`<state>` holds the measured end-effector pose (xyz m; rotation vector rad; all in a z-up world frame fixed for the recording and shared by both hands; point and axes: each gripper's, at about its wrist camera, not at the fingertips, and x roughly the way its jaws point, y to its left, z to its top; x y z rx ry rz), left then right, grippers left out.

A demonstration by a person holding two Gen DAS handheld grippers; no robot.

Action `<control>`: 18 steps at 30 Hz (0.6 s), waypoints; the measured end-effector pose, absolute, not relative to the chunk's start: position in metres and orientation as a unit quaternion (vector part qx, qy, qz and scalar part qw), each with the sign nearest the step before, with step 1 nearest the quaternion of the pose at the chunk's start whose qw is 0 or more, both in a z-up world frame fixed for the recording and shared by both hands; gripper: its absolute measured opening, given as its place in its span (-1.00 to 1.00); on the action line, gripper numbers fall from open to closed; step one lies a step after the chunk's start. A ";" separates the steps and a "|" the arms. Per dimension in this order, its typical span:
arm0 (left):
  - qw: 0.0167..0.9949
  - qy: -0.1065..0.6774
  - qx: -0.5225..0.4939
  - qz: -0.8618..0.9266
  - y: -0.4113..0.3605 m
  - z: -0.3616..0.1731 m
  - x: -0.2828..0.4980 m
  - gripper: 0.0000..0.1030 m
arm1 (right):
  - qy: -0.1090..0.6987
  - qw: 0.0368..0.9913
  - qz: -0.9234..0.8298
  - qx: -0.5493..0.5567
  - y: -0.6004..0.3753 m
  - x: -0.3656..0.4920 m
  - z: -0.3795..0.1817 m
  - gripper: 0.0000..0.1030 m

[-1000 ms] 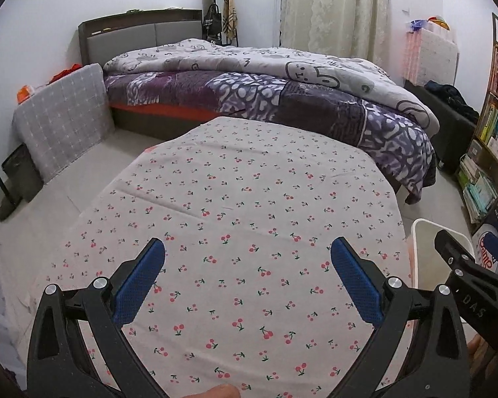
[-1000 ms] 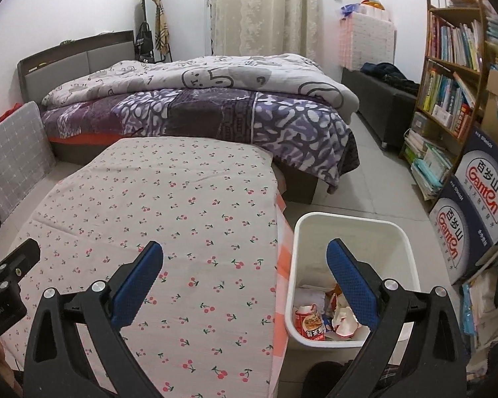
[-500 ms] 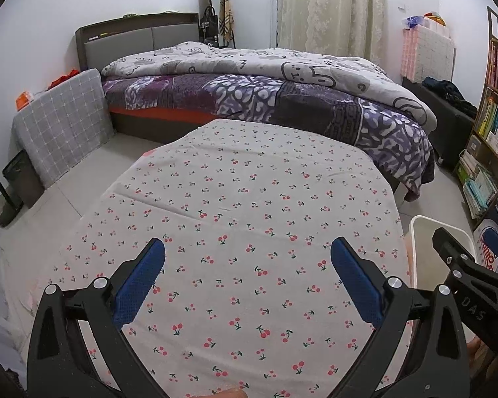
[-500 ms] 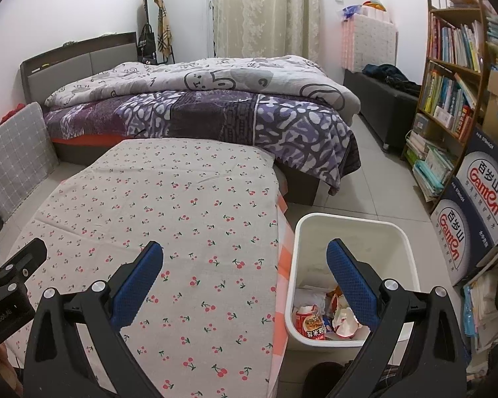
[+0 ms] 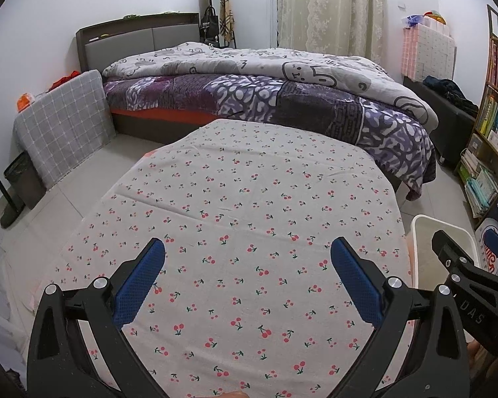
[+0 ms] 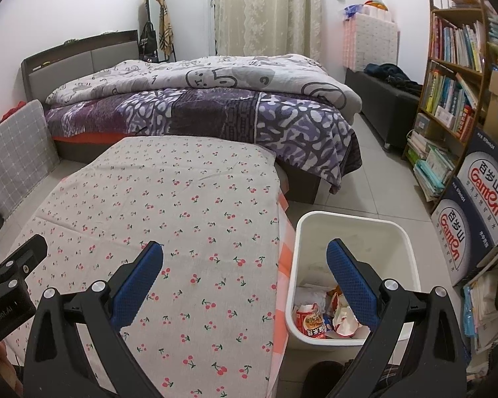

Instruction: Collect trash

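Bedroom tiles run under a table whose cherry-print cloth (image 5: 249, 219) fills the near ground in both wrist views. Over it the left gripper (image 5: 247, 258) hangs with its blue-padded fingers (image 5: 139, 282) spread wide and nothing between them. The right gripper (image 6: 244, 262) is likewise spread and empty, one blue pad over the cloth and the other over the white bin (image 6: 352, 232).

That bin stands on the floor just beside the table's right edge. Trash (image 6: 325, 315) lies in its bottom: a red printed cup and crumpled wrappers, their print too small to read.

Each gripper's black frame shows at the edge of the other's view, one lettered "DAS", the other ending "Robot.AI".

Farther right, stacked boxes (image 6: 471, 212) read "Ganten" with Chinese characters, leaning by a bookshelf (image 6: 455, 83) packed with books. Beyond the table's far end stands a bed (image 6: 199, 99) with a purple patterned quilt, a lace curtain (image 6: 269, 10) behind it.
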<state>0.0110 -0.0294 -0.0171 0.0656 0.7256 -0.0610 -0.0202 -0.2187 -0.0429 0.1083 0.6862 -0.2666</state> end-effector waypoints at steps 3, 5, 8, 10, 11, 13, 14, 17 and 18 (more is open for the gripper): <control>0.934 0.355 0.032 -0.030 -0.028 -0.017 0.011 0.86 | 0.337 0.931 -0.129 0.052 -0.219 -0.020 -0.045 0.87; 0.934 0.354 0.032 -0.030 -0.027 -0.017 0.011 0.86 | 0.338 0.931 -0.128 0.053 -0.219 -0.020 -0.046 0.87; 0.934 0.355 0.032 -0.030 -0.028 -0.017 0.011 0.86 | 0.338 0.931 -0.128 0.052 -0.219 -0.020 -0.046 0.87; 0.934 0.355 0.032 -0.030 -0.027 -0.017 0.011 0.86 | 0.339 0.931 -0.128 0.052 -0.219 -0.021 -0.046 0.87; 0.934 0.355 0.032 -0.030 -0.026 -0.018 0.011 0.86 | 0.338 0.931 -0.128 0.052 -0.219 -0.020 -0.046 0.87; 0.934 0.355 0.032 -0.030 -0.026 -0.018 0.011 0.86 | 0.338 0.931 -0.128 0.052 -0.219 -0.020 -0.046 0.87; 0.934 0.355 0.032 -0.030 -0.026 -0.018 0.012 0.86 | 0.338 0.931 -0.128 0.053 -0.219 -0.020 -0.046 0.87; 0.934 0.355 0.032 -0.031 -0.025 -0.018 0.012 0.86 | 0.339 0.930 -0.128 0.054 -0.218 -0.020 -0.046 0.87; 0.934 0.355 0.033 -0.031 -0.025 -0.018 0.012 0.86 | 0.339 0.930 -0.128 0.053 -0.218 -0.020 -0.046 0.87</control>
